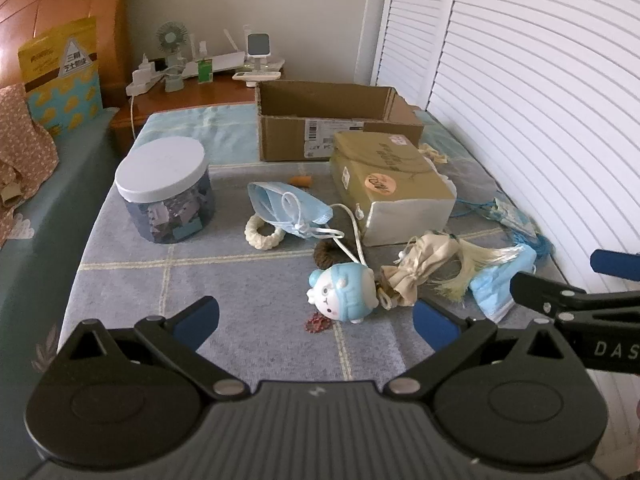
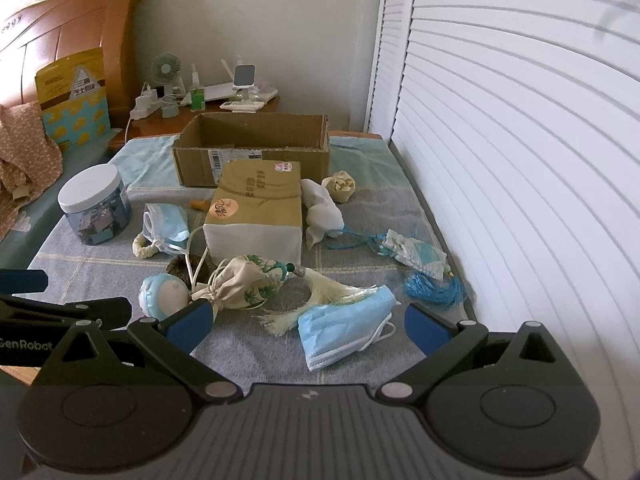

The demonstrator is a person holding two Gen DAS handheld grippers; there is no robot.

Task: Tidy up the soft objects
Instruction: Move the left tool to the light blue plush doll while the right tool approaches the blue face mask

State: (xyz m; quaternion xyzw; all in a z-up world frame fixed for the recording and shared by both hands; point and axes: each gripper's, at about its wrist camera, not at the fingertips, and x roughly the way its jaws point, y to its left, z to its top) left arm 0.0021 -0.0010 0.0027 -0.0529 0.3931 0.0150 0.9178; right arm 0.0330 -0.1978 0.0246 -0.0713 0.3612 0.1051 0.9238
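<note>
Soft things lie on a grey checked cloth (image 1: 248,280). A blue-and-white plush toy (image 1: 342,294) lies just ahead of my open, empty left gripper (image 1: 316,320); it also shows in the right wrist view (image 2: 162,294). A blue face mask (image 2: 344,328) lies between the fingers of my open, empty right gripper (image 2: 306,326). A cream drawstring pouch with a tassel (image 2: 248,284) lies beside it. A second blue mask (image 1: 286,208) rests on a white braided ring (image 1: 262,234). An open cardboard box (image 1: 332,120) stands at the back.
A gold tissue pack (image 1: 388,184) sits mid-cloth. A white-lidded jar (image 1: 166,190) stands left. A blue tasselled sachet (image 2: 420,258), white cloth (image 2: 322,210) and cream scrunchie (image 2: 340,186) lie right, by louvred doors (image 2: 520,160). A cluttered nightstand (image 1: 192,92) is behind.
</note>
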